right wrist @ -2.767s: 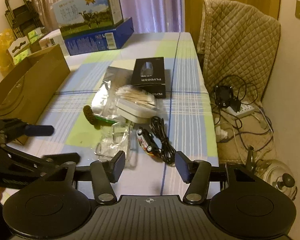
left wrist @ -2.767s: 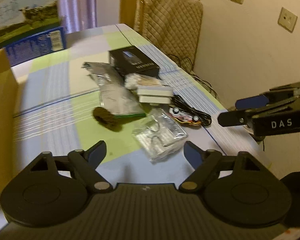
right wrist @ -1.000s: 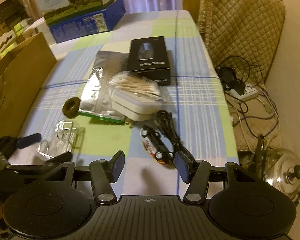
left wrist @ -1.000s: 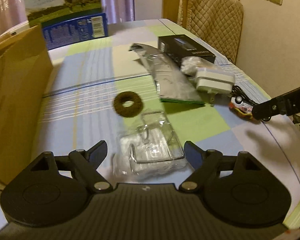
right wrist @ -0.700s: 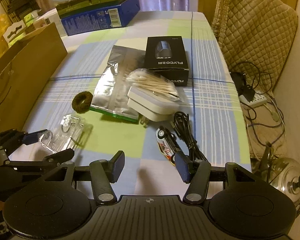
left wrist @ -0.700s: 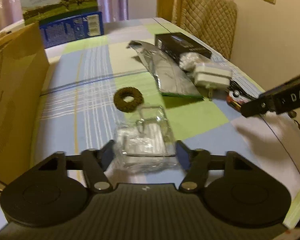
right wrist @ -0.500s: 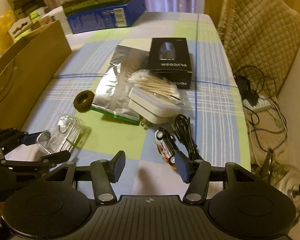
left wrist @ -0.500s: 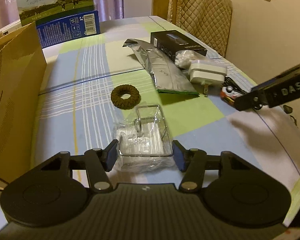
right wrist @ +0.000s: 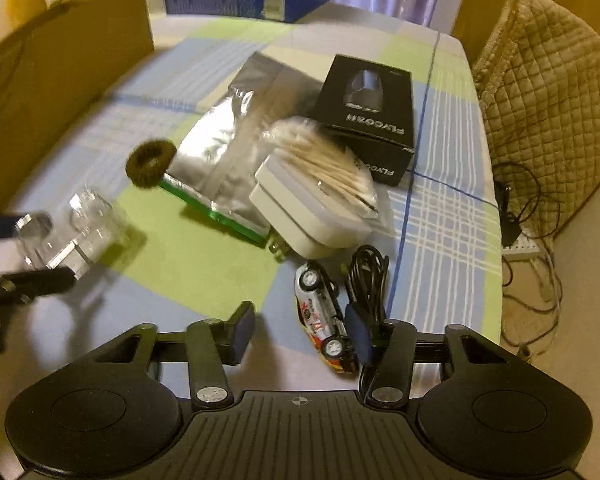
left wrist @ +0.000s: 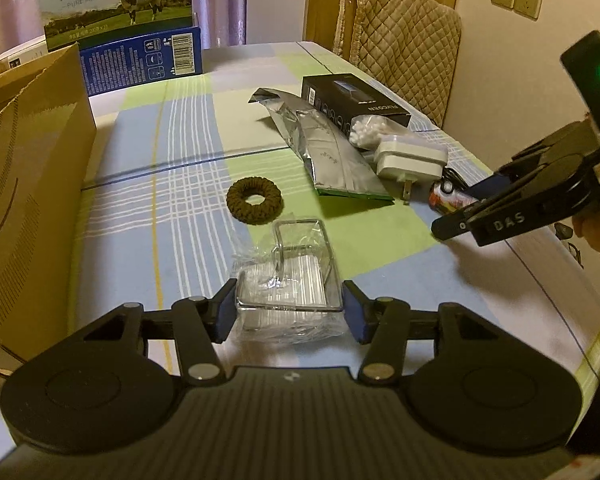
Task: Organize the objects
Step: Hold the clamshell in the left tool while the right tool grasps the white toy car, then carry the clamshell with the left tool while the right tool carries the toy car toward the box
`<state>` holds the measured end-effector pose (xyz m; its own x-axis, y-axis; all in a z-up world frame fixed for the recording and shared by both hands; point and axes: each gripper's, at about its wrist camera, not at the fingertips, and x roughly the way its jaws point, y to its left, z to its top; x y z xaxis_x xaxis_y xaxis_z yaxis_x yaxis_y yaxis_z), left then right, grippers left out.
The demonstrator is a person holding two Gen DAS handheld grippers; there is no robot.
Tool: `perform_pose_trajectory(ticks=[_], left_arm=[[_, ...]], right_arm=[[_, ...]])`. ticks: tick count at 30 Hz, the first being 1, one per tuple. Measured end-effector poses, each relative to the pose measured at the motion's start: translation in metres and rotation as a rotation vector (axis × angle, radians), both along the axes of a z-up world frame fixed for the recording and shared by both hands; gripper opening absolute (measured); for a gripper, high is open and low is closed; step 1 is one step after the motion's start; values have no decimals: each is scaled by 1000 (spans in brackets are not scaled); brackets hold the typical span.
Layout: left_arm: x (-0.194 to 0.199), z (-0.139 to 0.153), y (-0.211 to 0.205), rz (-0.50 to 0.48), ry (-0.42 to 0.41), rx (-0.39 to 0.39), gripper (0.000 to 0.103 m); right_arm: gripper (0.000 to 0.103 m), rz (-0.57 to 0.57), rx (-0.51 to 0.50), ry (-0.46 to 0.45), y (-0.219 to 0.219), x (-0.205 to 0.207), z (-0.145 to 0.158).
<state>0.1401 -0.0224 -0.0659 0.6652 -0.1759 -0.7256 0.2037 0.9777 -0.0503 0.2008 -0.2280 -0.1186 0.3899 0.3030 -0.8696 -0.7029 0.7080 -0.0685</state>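
Note:
My left gripper is shut on a clear plastic packet holding a bent metal wire piece, both pads pressed on its sides low over the table. In the right wrist view that packet shows at the left edge within the left gripper. My right gripper is open and low over the table. A small white toy car lies just inside its right finger. A coiled black cable lies beside the car. The right gripper hovers over the car at the right of the left wrist view.
A brown hair tie, silver pouch, white plug adapter, cotton swabs and black box lie mid-table. A cardboard box stands left, a milk carton at the back, a padded chair right. Cables lie on the floor.
My left gripper moved in over the clear packet and closed on it. My right gripper came down and forward, so the toy car now lies by its right finger.

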Motion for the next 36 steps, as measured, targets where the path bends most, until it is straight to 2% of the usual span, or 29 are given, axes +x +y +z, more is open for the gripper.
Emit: perform_pose_trajectory(ticks=[1, 3, 5, 11, 20, 26, 30, 36], left_arm=[[0, -1, 0, -5, 0, 3, 49], [-1, -2, 0, -8, -1, 4, 49], [-1, -3, 0, -13, 0, 9, 50], [-3, -7, -4, -16, 3, 40, 54], [-6, -8, -4, -16, -17, 45, 69], [-4, -11, -6, -17, -7, 43, 68], [-3, -12, -5, -11, 3, 41, 54], [-6, -9, -4, -19, 19, 40, 51]], right_arm=[[44, 6, -13, -8, 1, -1, -1], [27, 2, -9, 7, 2, -1, -1], [18, 9, -11, 17, 4, -3, 0], [18, -24, -2, 30, 5, -4, 0], [22, -45, 1, -6, 15, 0, -1], [22, -39, -8, -36, 21, -1, -3], [21, -54, -8, -46, 21, -2, -4], [20, -96, 49, -5, 16, -12, 1]])
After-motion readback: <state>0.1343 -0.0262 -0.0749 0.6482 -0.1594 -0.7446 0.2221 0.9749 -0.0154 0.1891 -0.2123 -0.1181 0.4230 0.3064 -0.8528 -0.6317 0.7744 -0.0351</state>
